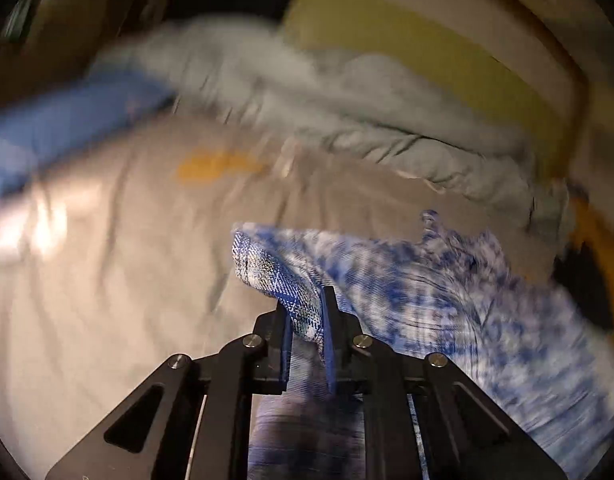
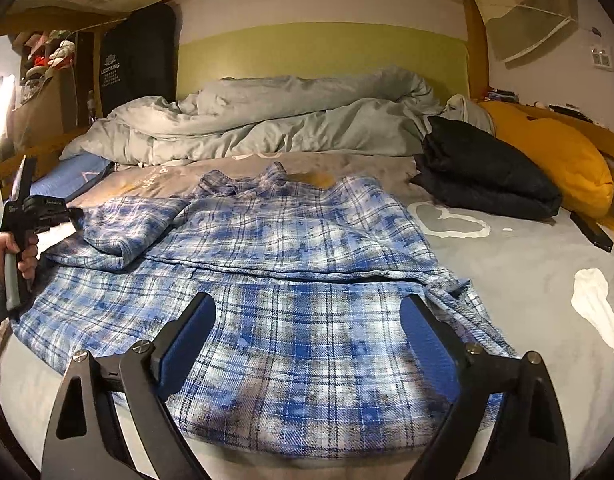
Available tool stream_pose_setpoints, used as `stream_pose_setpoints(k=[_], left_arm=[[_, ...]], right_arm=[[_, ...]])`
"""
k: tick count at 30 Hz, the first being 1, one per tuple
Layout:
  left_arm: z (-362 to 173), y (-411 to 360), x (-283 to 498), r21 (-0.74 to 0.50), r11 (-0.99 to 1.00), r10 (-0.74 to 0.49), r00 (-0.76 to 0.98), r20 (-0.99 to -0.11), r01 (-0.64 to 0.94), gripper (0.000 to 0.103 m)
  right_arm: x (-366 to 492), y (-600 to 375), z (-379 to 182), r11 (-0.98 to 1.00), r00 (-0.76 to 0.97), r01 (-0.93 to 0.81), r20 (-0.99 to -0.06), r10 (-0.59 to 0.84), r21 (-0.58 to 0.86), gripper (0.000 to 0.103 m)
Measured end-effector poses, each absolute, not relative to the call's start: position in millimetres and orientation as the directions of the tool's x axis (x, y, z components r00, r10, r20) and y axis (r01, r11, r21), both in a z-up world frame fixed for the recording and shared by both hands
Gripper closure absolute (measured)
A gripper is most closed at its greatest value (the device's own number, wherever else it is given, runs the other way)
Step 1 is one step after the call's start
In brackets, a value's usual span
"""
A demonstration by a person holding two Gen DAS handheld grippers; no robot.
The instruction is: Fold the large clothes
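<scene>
A blue and white plaid shirt lies spread on the grey bed sheet, its left sleeve folded in over the body. My left gripper is shut on a bunched fold of that shirt, and its view is blurred. In the right wrist view the left gripper sits at the shirt's left edge by the sleeve end, held by a hand. My right gripper stands wide open above the near part of the shirt, with nothing pinched between its blue pads.
A crumpled grey duvet fills the back of the bed. A folded black garment and a yellow pillow lie at the right. A blue pillow is at the left, against the wooden bed frame.
</scene>
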State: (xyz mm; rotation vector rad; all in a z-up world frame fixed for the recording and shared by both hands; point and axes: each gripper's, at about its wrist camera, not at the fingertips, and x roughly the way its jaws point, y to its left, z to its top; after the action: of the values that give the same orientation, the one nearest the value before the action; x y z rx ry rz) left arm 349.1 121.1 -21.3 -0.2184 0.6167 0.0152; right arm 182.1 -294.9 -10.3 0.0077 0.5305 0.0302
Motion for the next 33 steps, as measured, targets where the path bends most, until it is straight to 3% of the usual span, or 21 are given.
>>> stream_pose_setpoints(k=[7,13,19,21,23,25,33], left_arm=[[22,28,316,-0.197,0.947,-0.318,0.832,-0.455,0.254,0.091],[16,-60,312,-0.241,0.869,-0.493,0.713,-0.499,0.433,0.091],[-9,-110,299,-0.227,0.840,-0.525,0.630,-0.573,0.493,0.089],[-19,-108,296,-0.221,0.849,-0.509,0.634,-0.582,0.479,0.083],[-26,-99,286,-0.207,0.878,-0.465,0.664,-0.586,0.433,0.058],[-31,-88,279,-0.213,0.895,-0.440,0.689,-0.577,0.393,0.041],[-41,-51,255,-0.154,0.954,-0.298,0.777,-0.554,0.256,0.030]], right_arm=[[190,-303,-12,0.996,0.842,-0.009,-0.537,0.056,0.090,0.022],[188,-309,-9,0.997,0.841,0.019,-0.541,0.027,0.080,0.026],[187,-330,-5,0.991,0.839,0.054,-0.543,0.022,0.125,0.028],[190,-338,-6,0.985,0.833,0.068,-0.552,0.030,0.156,0.030],[194,-344,-8,0.979,0.824,0.071,-0.564,0.052,0.193,0.031],[200,-347,-9,0.970,0.811,0.058,-0.578,0.091,0.235,0.034],[238,-316,3,0.959,0.766,-0.073,-0.601,0.230,0.274,0.037]])
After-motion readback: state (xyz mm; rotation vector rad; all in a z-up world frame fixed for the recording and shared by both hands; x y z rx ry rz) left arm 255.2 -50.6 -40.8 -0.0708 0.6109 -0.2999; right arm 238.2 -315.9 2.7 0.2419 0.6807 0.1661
